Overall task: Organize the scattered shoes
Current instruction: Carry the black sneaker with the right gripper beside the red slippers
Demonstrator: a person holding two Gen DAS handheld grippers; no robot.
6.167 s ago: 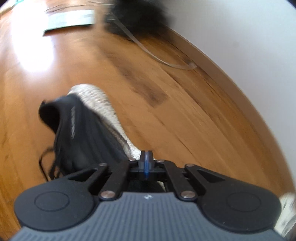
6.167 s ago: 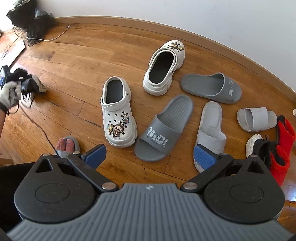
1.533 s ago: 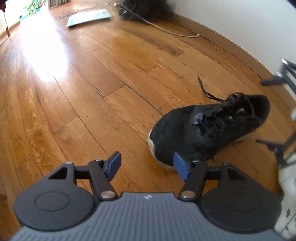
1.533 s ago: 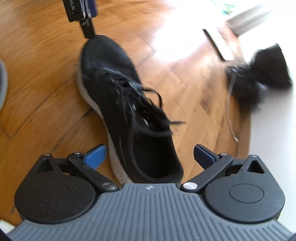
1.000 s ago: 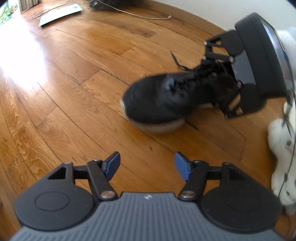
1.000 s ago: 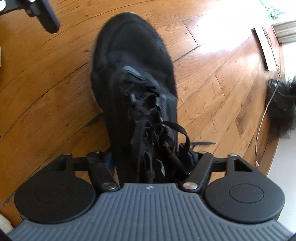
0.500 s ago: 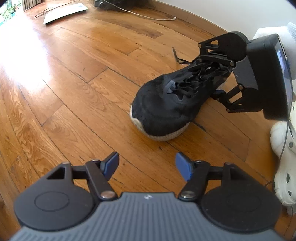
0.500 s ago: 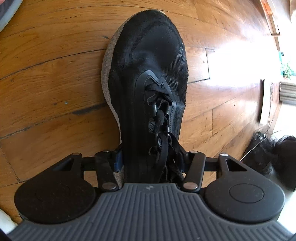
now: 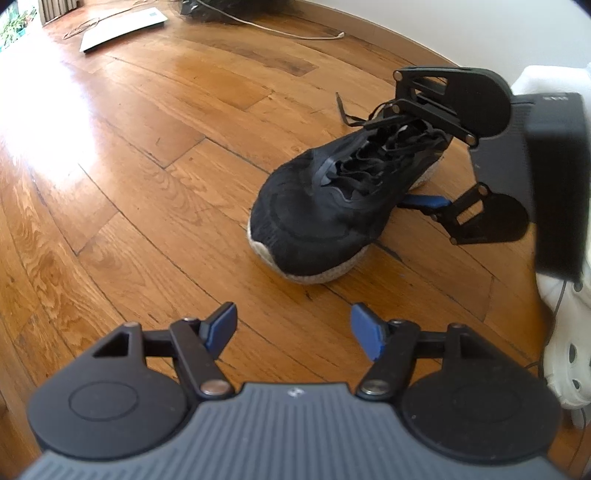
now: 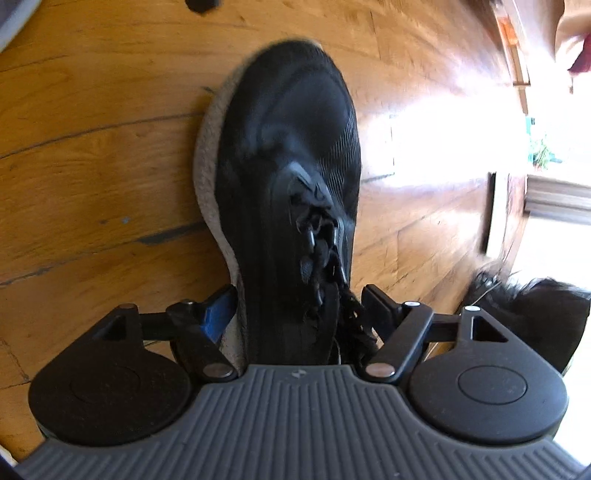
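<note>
1. The black sneaker (image 9: 325,206) sits on the wooden floor (image 9: 147,155), right of centre in the left wrist view, its toe pointing toward 7 o'clock and its heel toward 1 o'clock.
2. The right claw (image 9: 424,158) straddles the heel end of the sneaker, coming in from 3 o'clock in that view. One finger lies across the laces at the top, and the blue pad of the other shows low beside the sole.
3. From the right wrist view, the sneaker (image 10: 288,192) runs from 6 o'clock up to 12 o'clock between the right claw's (image 10: 299,306) two fingers. Its jaws are opening. The blue pad at 9 o'clock sits just beside the pale sole, and the pad at 3 o'clock stands off the laces with a small gap; neither appears to press on the shoe.
4. The sneaker leans a little, its pale sole showing along its 9 o'clock side in the right wrist view.
5. The left claw (image 9: 293,326) hovers over bare floor at 6 o'clock of the sneaker's toe, fingers spread fairly wide, with nothing between them and touching nothing.
6. A white clog (image 9: 567,354) lies at the 4 o'clock edge of the left wrist view, apart from the sneaker.
7. A white cable (image 9: 288,31) lies on the floor near 12 o'clock.
</note>
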